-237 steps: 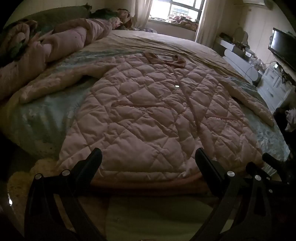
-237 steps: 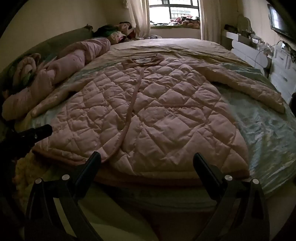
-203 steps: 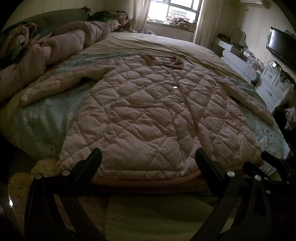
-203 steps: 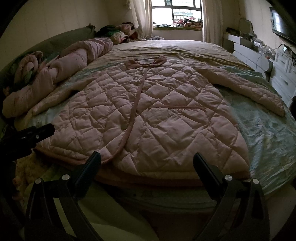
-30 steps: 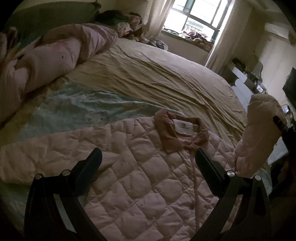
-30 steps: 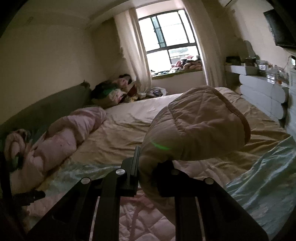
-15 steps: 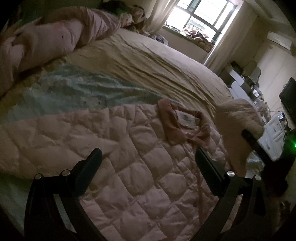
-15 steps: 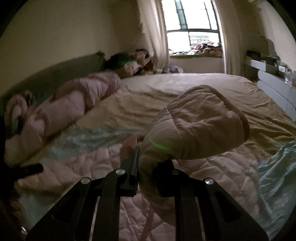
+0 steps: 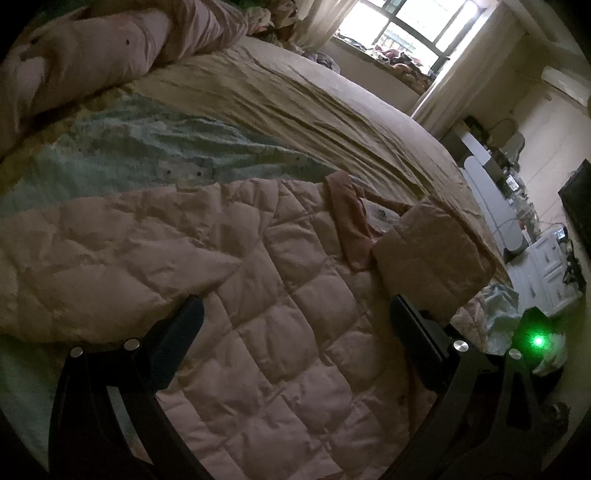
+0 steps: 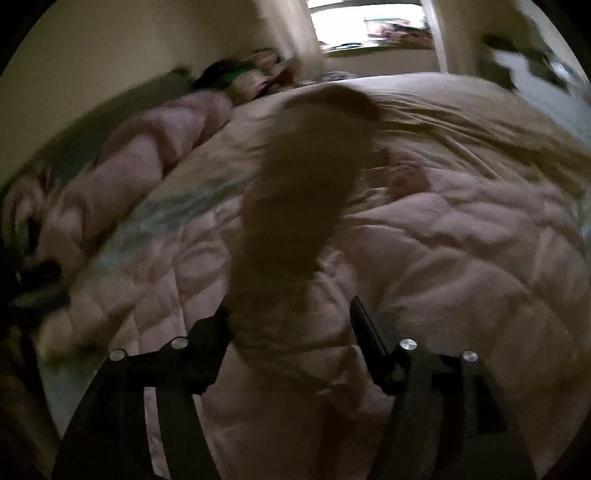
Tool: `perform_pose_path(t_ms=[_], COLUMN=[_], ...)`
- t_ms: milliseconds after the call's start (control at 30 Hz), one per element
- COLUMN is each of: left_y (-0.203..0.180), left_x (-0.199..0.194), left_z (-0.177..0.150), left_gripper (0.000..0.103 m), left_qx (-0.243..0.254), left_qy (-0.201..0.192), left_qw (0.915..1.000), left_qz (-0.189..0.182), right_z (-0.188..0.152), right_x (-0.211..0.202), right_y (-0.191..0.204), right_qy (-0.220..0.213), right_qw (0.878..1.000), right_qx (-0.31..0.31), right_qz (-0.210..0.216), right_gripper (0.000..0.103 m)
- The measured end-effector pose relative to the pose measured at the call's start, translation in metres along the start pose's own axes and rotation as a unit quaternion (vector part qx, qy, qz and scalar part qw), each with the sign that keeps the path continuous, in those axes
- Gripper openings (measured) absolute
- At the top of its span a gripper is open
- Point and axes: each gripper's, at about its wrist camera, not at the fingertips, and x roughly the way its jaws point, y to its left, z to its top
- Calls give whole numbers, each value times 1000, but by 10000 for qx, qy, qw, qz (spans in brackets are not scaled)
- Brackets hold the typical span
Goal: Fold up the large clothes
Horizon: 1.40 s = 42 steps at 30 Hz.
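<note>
A pink quilted coat (image 9: 258, 295) lies spread on the bed, its darker collar (image 9: 347, 218) toward the far side. My left gripper (image 9: 295, 317) is open and empty above the coat's chest. The coat's right sleeve (image 9: 432, 254) is folded in over the body beside the collar. In the blurred right wrist view my right gripper (image 10: 291, 317) has its jaws apart, with the sleeve (image 10: 306, 184) lying between and beyond them over the coat (image 10: 461, 258).
The bed has a tan sheet (image 9: 314, 107) and a pale blue cover (image 9: 147, 144). A rolled pink duvet (image 9: 110, 62) lies along the left. White drawers (image 9: 550, 266) and a dark screen (image 9: 580, 206) stand to the right. A window (image 9: 402, 26) is at the back.
My right gripper has carried the sleeve down across the coat near the collar and its jaws have opened. My left gripper has dropped lower over the coat.
</note>
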Motion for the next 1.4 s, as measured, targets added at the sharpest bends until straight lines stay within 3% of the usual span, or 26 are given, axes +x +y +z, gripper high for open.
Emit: perform_pose_path(t_ms=[67, 100, 233, 400, 567, 733, 800, 967, 1167, 1233, 1267, 1333, 1367, 1400], left_y=[3, 4, 8, 9, 10, 13, 14, 5, 0, -5, -9, -17, -20, -23], left_x=[2, 3, 6, 14, 29, 48, 52, 68, 89, 91, 92, 90, 86, 82], left_z=[1, 2, 3, 1, -2, -3, -4, -11, -20, -23, -23, -24, -24, -23], left_gripper=[94, 94, 94, 94, 94, 94, 94, 94, 93, 74, 47, 33, 9, 6], left_qx=[-102, -156, -459, -536, -583, -903, -991, -744, -450, -182, -19, 355, 510, 658], left_qy=[20, 27, 105, 178, 315, 510, 507, 667, 800, 738, 729, 627, 541, 448], left_qw=[9999, 9998, 9976, 9967, 9962, 9909, 9891, 9922, 9947, 9963, 9968, 9973, 9972, 9968], left_qz=[-86, -140, -501, -585, -562, -860, -959, -745, -470, -395, -320, -122, -71, -5], right_z=[1, 2, -2, -16, -23, -28, -31, -29, -25, -24, -23, -20, -18, -14], right_x=[-6, -7, -3, 14, 14, 11, 6, -22, -56, -67, -73, -80, -83, -88], right_y=[-2, 3, 36, 54, 55, 62, 63, 50, 10, -9, -20, -37, -45, -56], right_qy=[-195, -184, 56, 522, 695, 826, 865, 703, 518, 446, 407, 345, 323, 277], right_qw=[9996, 9995, 9961, 9895, 9873, 9841, 9832, 9862, 9917, 9941, 9953, 9968, 9972, 9976], right_qx=[167, 32, -838, -1323, -1393, -1494, -1465, -1269, -1042, -919, -856, -723, -667, -609], right_qz=[134, 250, 255, 269, 308, 487, 661, 801, 547, 356, 209, 53, -40, -197], right_gripper=[42, 25, 25, 26, 32, 50, 50, 51, 51, 52, 52, 53, 53, 53])
